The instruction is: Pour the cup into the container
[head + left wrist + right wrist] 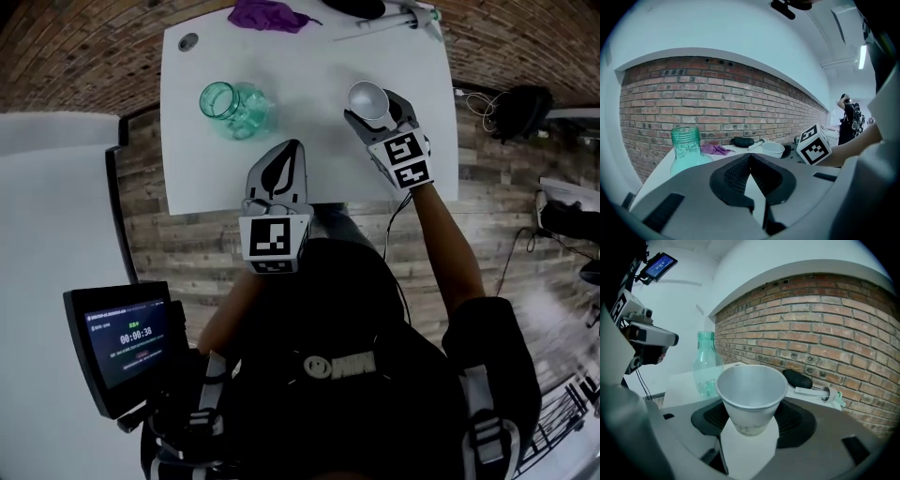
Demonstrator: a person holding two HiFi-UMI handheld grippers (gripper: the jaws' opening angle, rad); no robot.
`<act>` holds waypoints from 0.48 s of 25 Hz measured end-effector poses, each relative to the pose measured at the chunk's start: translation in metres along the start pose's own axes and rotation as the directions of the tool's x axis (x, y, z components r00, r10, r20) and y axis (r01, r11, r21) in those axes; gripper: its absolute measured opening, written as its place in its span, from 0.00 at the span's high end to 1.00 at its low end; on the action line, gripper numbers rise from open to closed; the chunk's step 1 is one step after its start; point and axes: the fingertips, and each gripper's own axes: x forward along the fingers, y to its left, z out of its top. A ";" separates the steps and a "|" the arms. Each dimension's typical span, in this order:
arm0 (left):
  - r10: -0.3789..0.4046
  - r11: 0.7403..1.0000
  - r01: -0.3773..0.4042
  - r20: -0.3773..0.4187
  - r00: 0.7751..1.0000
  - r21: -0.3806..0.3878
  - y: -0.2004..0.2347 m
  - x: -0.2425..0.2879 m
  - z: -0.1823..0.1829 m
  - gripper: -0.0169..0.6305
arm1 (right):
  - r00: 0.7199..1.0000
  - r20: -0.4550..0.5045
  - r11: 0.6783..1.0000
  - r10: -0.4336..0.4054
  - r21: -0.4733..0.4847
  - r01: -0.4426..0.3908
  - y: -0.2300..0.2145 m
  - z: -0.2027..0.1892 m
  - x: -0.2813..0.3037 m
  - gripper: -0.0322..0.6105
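A white paper cup (pixel 367 98) stands upright between the jaws of my right gripper (pixel 370 109), which is shut on its lower part, over the right half of the white table (pixel 309 75). In the right gripper view the cup (pixel 751 394) fills the middle and its inside looks pale; I cannot tell what it holds. A green glass jar (pixel 234 108) stands upright on the table's left half, open mouth up, apart from both grippers. My left gripper (pixel 284 150) hangs over the table's front edge, its tips together with nothing in them, to the right of the jar (pixel 686 150).
At the table's far edge lie a purple cloth (pixel 267 14), a black object (pixel 356 7) and a white pen-like tool (pixel 394 23). A tablet screen (pixel 127 342) stands below left of the table. A brick wall runs behind the table.
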 end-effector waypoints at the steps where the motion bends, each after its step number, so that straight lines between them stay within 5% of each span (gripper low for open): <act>1: 0.005 1.000 -0.005 -0.010 1.000 0.002 0.000 0.000 -0.001 0.97 | 1.000 -0.004 1.000 0.001 0.003 -0.001 0.001 -0.005 0.004 0.50; 12: 0.032 0.999 -0.031 -0.058 0.998 0.010 -0.008 0.004 -0.004 0.97 | 0.997 -0.080 1.000 0.007 0.017 -0.006 0.008 -0.058 0.029 0.50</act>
